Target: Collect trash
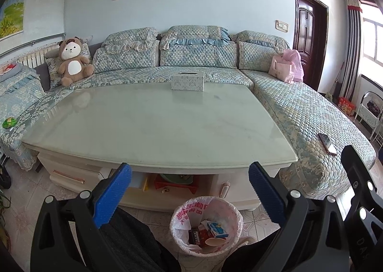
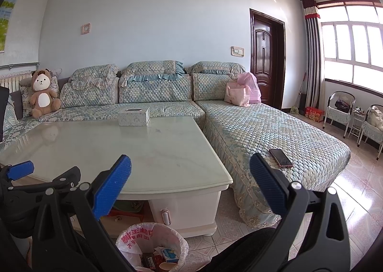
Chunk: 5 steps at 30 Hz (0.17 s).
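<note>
A round trash bin point(image 1: 206, 226) lined with a pink-printed white bag stands on the floor in front of the coffee table point(image 1: 153, 126). Inside it lie a blue-and-white carton point(image 1: 216, 229), red packets and other scraps. My left gripper point(image 1: 190, 177) hangs open above the bin, nothing between its blue fingers. My right gripper point(image 2: 190, 176) is also open and empty, over the table's near right corner point(image 2: 215, 176); the bin point(image 2: 152, 247) shows at its lower edge. The left gripper's blue fingertip point(image 2: 20, 170) shows at the left of the right wrist view.
A patterned tissue box point(image 1: 187, 81) sits at the table's far edge. A quilted corner sofa point(image 1: 299, 109) wraps around the table, with a teddy bear point(image 1: 73, 61), pink bags point(image 1: 286, 66) and a phone point(image 1: 327, 143) on it. The person's dark trouser legs point(image 1: 134, 241) flank the bin.
</note>
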Available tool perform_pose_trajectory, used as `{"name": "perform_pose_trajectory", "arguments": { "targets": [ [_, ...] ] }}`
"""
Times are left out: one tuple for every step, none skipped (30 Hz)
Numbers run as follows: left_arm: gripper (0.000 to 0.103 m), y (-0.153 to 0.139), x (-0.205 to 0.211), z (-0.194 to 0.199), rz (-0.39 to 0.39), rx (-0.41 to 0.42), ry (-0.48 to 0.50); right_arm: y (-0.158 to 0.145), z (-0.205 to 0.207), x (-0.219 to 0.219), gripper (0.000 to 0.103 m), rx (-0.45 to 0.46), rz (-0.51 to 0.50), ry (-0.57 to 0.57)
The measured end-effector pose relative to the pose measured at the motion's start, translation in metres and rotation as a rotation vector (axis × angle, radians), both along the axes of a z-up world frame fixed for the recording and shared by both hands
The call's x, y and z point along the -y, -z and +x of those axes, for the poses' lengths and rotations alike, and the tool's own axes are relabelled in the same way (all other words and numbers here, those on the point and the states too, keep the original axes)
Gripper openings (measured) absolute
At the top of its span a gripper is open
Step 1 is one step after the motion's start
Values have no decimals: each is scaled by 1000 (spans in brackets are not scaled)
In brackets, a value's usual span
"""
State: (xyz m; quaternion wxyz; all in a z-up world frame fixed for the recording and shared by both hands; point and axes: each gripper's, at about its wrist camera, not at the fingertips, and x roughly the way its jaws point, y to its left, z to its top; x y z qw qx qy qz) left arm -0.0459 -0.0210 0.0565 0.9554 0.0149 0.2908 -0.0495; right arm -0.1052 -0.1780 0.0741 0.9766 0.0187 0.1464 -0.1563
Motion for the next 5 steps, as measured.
{"name": "perform_pose_trajectory", "arguments": {
  "targets": [
    [96, 0, 0, 0, 4, 4, -3, 0, 0, 0, 97, -1, 0, 0],
    [96, 0, 1, 0, 7, 7, -4, 0, 0, 0, 97, -1, 0, -1],
    [96, -1, 1, 0, 8, 6, -5, 0, 1, 1, 97, -2, 1, -1],
    [96, 0, 1, 0, 6, 5, -4, 0, 1, 1, 97, -2, 2, -1],
    [96, 0, 1, 0, 5, 3, -3, 1, 1, 1, 97, -3, 1, 0]
  ]
}}
